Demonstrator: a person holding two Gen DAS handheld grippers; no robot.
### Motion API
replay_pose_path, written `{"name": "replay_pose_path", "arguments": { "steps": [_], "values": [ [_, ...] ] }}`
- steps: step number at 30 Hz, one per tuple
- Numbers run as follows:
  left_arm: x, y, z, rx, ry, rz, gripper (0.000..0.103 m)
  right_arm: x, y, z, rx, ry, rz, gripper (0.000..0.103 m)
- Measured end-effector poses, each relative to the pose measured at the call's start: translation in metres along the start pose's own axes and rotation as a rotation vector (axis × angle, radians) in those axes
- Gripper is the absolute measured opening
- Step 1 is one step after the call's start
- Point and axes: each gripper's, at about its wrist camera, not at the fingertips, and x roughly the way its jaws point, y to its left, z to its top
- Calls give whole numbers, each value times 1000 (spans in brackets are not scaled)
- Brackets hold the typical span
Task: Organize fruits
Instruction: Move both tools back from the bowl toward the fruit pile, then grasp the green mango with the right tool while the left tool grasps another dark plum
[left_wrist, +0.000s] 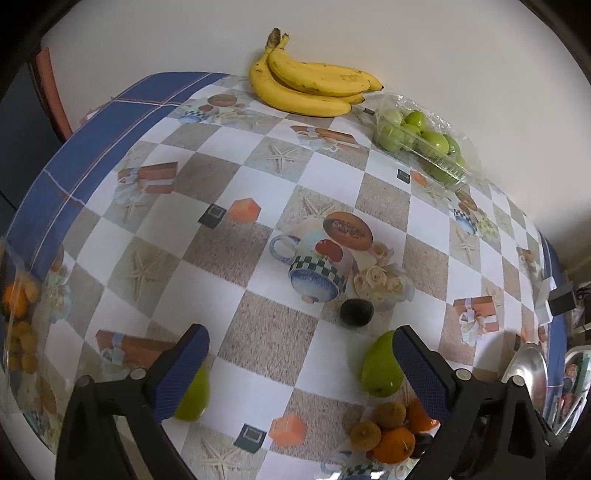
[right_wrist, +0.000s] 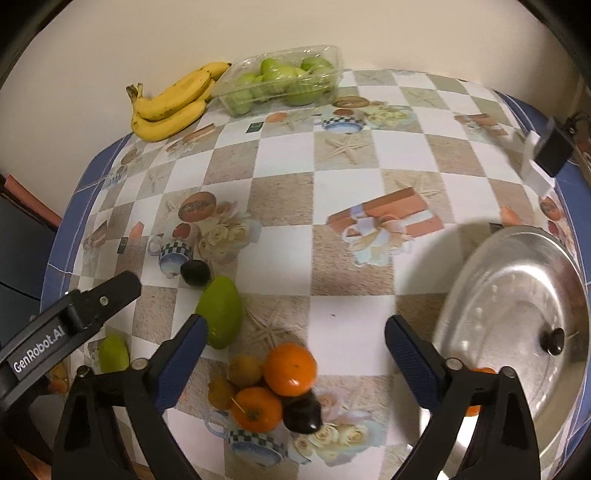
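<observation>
My left gripper (left_wrist: 300, 334) hangs open over bare tablecloth. A green mango (left_wrist: 380, 365) lies against its right finger and a second green fruit (left_wrist: 192, 398) sits half hidden behind its left finger. A dark avocado (left_wrist: 356, 313) lies just beyond. My right gripper (right_wrist: 295, 325) is open above a pile of oranges (right_wrist: 290, 369), small brownish fruits (right_wrist: 245, 369) and a dark fruit (right_wrist: 303, 413); its pads touch none of them. The mango (right_wrist: 219, 312) lies by its left finger.
Bananas (left_wrist: 310, 85) and a clear box of green apples (left_wrist: 424, 144) stand against the far wall. A metal bowl (right_wrist: 517, 314) sits at the right, an orange partly hidden inside. A bag of orange fruit (left_wrist: 18, 325) lies at the left edge.
</observation>
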Motion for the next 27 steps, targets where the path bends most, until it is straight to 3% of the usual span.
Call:
{"name": "replay_pose_path", "arguments": {
  "steps": [10,22,24,27],
  "values": [
    [32,7,16,-37,59,-5,96,27,26,7,-38,47,25,79],
    [48,23,22,-82,92,-15,93,55,53,7,-96,113,33,52],
    [47,23,22,-81,91,-17,93,58,55,6,-103,122,40,42],
    [47,22,22,-77,91,-21,92,57,55,6,-99,123,42,40]
  ]
}}
